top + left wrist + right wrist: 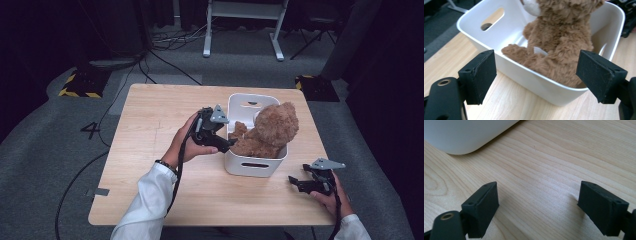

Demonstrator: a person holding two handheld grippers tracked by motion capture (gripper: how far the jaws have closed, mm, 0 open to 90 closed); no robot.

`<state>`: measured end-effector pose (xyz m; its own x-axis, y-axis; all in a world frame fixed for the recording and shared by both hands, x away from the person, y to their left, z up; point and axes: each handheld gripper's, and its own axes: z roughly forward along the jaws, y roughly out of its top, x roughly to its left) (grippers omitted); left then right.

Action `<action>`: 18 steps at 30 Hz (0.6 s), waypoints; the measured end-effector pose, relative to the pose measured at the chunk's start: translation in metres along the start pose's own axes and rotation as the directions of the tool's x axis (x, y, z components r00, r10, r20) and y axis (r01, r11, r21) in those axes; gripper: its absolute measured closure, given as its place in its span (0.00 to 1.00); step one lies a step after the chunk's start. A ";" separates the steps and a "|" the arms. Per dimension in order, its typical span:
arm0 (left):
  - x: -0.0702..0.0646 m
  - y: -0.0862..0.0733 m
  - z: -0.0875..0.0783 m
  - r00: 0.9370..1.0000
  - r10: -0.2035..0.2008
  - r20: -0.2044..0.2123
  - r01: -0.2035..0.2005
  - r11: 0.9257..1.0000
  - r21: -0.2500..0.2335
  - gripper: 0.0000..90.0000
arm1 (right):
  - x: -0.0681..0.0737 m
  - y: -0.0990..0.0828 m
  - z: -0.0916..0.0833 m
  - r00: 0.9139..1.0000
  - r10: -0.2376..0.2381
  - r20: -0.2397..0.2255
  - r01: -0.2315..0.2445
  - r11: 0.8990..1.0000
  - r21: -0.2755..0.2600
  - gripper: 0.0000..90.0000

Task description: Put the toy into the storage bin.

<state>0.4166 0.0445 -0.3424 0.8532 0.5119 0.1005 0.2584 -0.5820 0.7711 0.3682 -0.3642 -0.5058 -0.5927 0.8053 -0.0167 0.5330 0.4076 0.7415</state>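
A brown teddy bear (267, 132) sits slumped inside a white plastic bin (250, 167) on the right half of the wooden table (150, 130). My left gripper (227, 145) hovers at the bin's left wall, pointing at the bear, open with nothing between its jaws. In the left gripper view the bear (559, 42) fills the bin (541, 85) just beyond my spread jaws (536, 75). My right gripper (296, 182) rests low on the table to the right of the bin's near corner, open and empty. The right gripper view has bare wood between its jaws (537, 202) and the bin's corner (461, 135) at top left.
The bin has slot handles in its end walls (255, 165). The table's near edge (200, 220) lies close to my right hand. Cables and a yellow-black striped floor base (80, 85) lie beyond the table's far left; a white desk frame (245, 25) stands behind.
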 end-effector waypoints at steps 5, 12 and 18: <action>0.003 -0.007 -0.006 1.000 -0.015 -0.027 0.014 1.000 -0.015 0.19 | 0.000 0.000 0.000 1.000 0.000 0.000 0.000 1.000 0.000 0.18; 0.005 -0.019 -0.012 0.996 -0.030 -0.086 0.028 0.999 -0.022 0.19 | 0.000 0.000 0.000 1.000 0.000 0.000 0.000 1.000 0.000 0.18; 0.007 -0.029 -0.016 0.994 -0.055 -0.095 0.051 0.998 -0.040 0.19 | 0.000 0.000 0.000 1.000 0.000 0.000 0.000 1.000 0.000 0.18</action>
<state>0.4081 0.0749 -0.3541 0.7905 0.6011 0.1174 0.2834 -0.5289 0.7999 0.3682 -0.3642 -0.5058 -0.5926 0.8054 -0.0167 0.5331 0.4076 0.7414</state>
